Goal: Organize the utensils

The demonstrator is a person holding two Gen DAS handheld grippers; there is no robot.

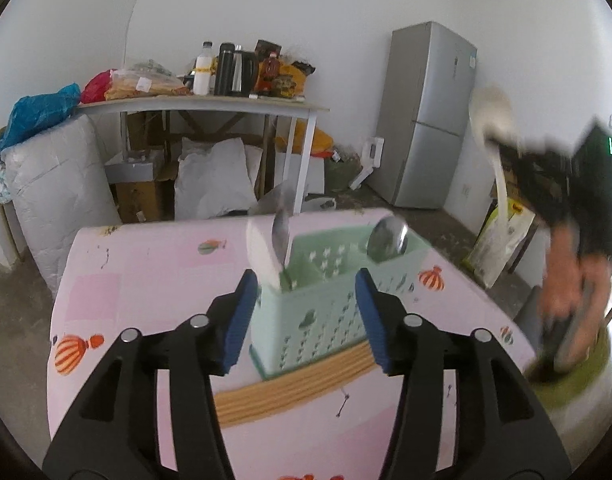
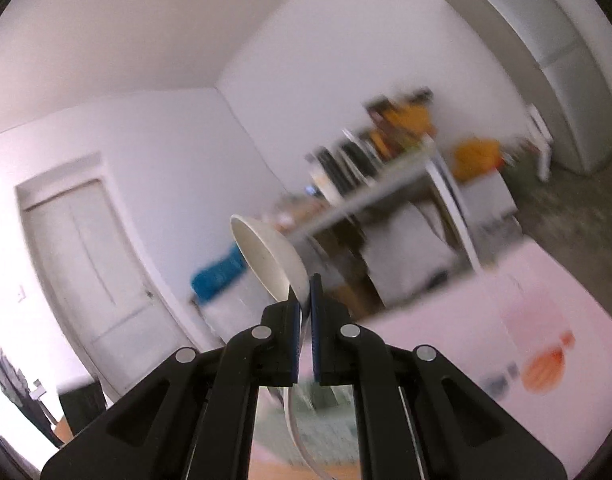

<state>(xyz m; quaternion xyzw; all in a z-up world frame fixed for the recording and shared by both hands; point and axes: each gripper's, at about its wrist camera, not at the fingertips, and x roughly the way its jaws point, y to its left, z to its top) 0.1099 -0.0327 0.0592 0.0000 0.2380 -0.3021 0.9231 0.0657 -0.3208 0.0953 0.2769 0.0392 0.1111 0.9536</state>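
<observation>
On pink table, mint caddy (image 1: 306, 312) between spread left gripper (image 1: 303, 320) — right gripper (image 2: 304, 328) pinching white ladle (image 2: 271, 260).

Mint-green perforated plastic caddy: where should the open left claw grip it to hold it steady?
Grip the mint-green perforated plastic caddy across its near narrow end, coming from the front just above the table. The open left claw already brackets that end, and the utensils standing inside block a grip from above.
</observation>
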